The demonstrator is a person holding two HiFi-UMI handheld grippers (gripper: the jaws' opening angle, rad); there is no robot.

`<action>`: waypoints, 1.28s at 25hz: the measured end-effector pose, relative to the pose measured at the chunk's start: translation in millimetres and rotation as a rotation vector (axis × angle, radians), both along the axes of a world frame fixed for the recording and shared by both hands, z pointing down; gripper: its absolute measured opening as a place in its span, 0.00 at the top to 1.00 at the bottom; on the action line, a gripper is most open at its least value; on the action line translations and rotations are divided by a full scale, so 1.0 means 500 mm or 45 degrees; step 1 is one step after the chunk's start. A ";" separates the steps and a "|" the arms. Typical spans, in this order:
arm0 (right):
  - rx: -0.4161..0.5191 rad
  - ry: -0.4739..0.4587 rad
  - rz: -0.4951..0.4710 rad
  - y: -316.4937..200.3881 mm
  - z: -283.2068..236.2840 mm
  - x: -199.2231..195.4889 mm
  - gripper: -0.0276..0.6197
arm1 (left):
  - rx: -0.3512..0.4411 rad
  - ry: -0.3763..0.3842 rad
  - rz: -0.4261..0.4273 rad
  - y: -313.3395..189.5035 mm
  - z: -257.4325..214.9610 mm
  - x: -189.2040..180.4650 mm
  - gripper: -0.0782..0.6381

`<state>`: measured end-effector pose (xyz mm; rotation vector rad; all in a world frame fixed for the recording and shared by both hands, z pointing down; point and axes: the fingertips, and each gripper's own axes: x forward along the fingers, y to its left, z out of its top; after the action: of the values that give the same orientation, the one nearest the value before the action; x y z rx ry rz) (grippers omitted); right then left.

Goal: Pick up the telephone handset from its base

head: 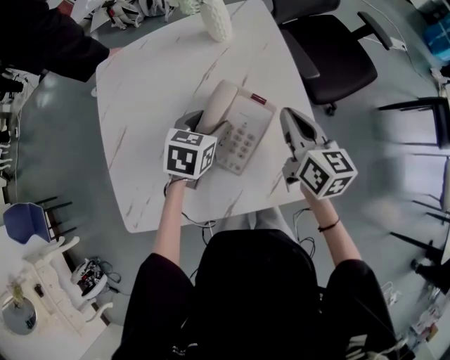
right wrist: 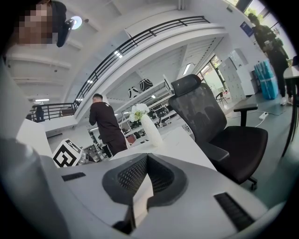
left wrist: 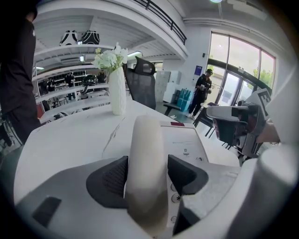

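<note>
A cream telephone handset (head: 219, 102) lies in its cradle on the left side of the cream base (head: 247, 135), which stands on the white marble table (head: 151, 84). My left gripper (head: 195, 123) sits over the near end of the handset. In the left gripper view its two dark pads stand wide on either side of the handset (left wrist: 145, 154), which fills the gap between them, and the left gripper (left wrist: 147, 175) is open. The base (left wrist: 186, 140) shows just right of the handset. My right gripper (head: 287, 117) hovers off the base's right side, shut and empty, aimed across the table (right wrist: 145, 161).
A white vase (head: 216, 20) of flowers stands at the table's far edge. A black office chair (head: 337, 53) sits beyond the right corner. A person in black (head: 49, 42) stands at the far left. A cable hangs off the near table edge (head: 200, 225).
</note>
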<state>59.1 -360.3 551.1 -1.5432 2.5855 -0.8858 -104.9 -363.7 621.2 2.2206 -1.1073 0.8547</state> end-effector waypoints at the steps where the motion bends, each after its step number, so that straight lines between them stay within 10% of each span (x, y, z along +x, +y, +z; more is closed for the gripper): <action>1: -0.001 -0.001 0.002 0.000 0.000 0.000 0.97 | 0.004 -0.005 -0.008 -0.002 0.001 -0.001 0.53; 24: -0.031 0.018 0.006 0.026 0.002 0.005 0.97 | 0.079 0.014 -0.023 -0.004 -0.012 -0.001 0.60; 32: 0.000 0.020 -0.004 0.021 -0.019 0.001 0.97 | 0.143 0.186 -0.176 -0.006 -0.070 -0.024 0.60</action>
<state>59.5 -349.9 541.7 -1.5525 2.5997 -0.8773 -117.0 -366.5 586.1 2.2264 -1.2480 0.5764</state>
